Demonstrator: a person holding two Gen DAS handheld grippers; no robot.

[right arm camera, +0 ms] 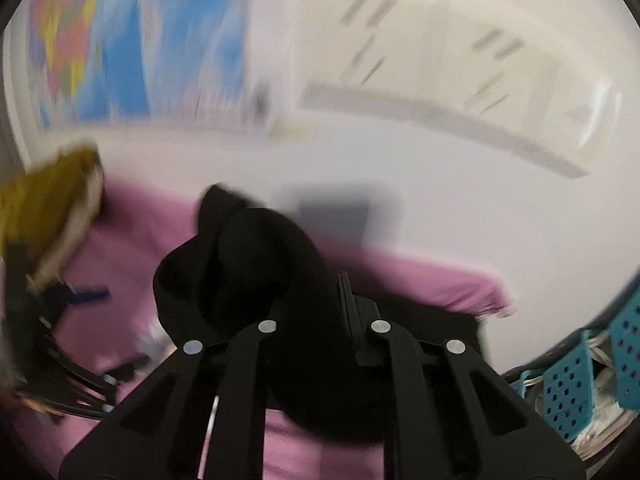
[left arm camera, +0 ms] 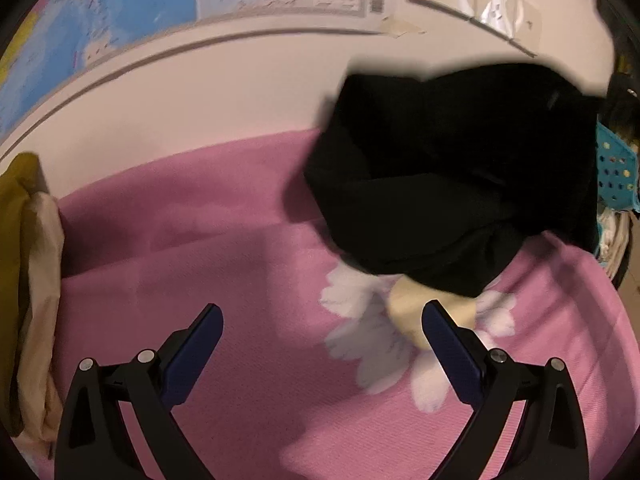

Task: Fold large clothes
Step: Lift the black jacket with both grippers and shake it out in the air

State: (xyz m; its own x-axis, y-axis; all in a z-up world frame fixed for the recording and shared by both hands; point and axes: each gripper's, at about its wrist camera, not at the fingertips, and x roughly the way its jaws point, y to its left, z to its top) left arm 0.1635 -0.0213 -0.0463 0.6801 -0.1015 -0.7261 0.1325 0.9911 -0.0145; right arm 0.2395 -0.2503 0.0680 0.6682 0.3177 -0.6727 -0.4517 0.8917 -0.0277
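At the bottom of the left wrist view, the left hand-held gripper (left arm camera: 322,312) stood wide open with nothing between its blue-padded fingers (left arm camera: 192,356), hovering over a pink blanket (left arm camera: 200,264) printed with white flowers. In the right wrist view, the right hand-held gripper (right arm camera: 316,304) was nearly closed, clamped on a black garment (right arm camera: 248,264) bunched at frame centre. From the left view that black garment (left arm camera: 452,168) hung lifted at centre right. A mustard-coloured cloth (left arm camera: 16,240) lay at left, a teal perforated basket (right arm camera: 568,392) at lower right, a wall map (left arm camera: 120,12) beyond.
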